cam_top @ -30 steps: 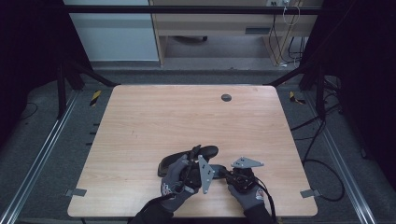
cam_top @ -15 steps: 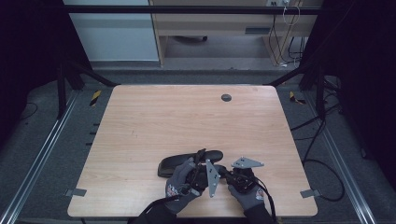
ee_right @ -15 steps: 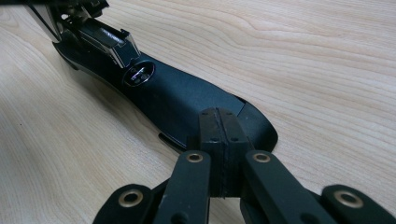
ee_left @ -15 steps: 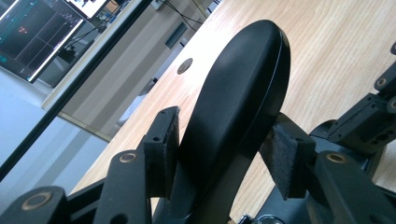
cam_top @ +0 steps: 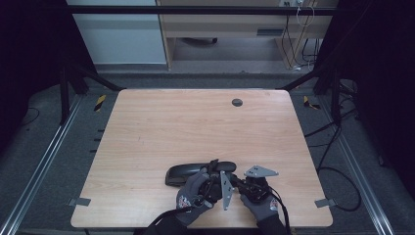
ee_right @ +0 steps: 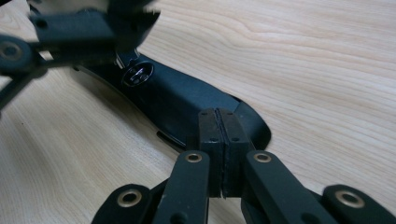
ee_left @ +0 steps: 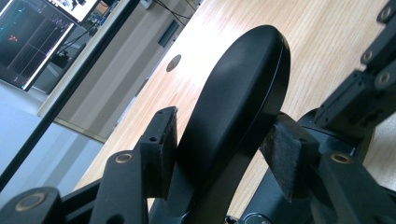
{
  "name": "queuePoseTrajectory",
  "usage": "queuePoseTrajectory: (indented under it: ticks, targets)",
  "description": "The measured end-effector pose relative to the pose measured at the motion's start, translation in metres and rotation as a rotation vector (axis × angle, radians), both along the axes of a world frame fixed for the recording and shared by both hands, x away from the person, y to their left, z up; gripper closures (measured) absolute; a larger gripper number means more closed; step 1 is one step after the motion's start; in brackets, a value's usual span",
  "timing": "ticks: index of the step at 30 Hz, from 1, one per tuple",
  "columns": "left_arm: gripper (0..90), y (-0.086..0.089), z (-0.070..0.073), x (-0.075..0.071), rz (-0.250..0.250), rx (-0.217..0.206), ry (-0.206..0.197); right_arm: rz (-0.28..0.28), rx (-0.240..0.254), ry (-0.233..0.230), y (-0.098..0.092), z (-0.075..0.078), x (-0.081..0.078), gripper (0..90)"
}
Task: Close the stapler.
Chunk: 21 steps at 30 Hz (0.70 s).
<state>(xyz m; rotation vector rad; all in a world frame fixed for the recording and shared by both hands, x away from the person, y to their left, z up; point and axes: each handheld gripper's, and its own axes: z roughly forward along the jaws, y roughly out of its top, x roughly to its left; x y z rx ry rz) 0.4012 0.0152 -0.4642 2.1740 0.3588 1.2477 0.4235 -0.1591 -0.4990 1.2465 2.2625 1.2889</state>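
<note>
While black stapler (cam_top: 198, 172) lies at near table (cam_top: 195, 127) edge, rigid, smooth, moderately heavy body is judged; narrow waist preferred. Left gripper (ee_left: 219, 144) jaws, just opening, straddle top arm, one pad clear. Right gripper (ee_right: 218, 140) clenched, nothing seen held, against base end.

- Table (cam_top: 161, 127): light wood-grain top with rounded corners.
- Hole (cam_top: 237, 102): small, dark, round, near the table's far edge.
- Cabinet (cam_top: 230, 22): wooden, on the floor beyond the table.
- Cables (cam_top: 337, 161): black, on the floor right of the table.
- Monitor (ee_left: 32, 37): lit, far off in the left gripper view.
</note>
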Motion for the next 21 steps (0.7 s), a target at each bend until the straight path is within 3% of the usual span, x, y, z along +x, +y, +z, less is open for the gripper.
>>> queuePoseTrajectory:
  ticks: [10, 12, 21]
  targets:
    - [45.0, -0.003, -0.004, 0.001, -0.004, 0.017, 0.015, -0.037, -0.013, -0.011, -0.014, 0.002, -0.001, 86.6]
    - [44.6, -0.002, -0.003, 0.001, -0.010, 0.007, 0.026, -0.062, -0.008, -0.002, -0.018, 0.002, -0.001, 82.7]
    - [36.2, 0.003, 0.003, -0.001, -0.050, -0.066, 0.084, -0.121, -0.033, -0.049, -0.032, -0.001, 0.001, 68.0]
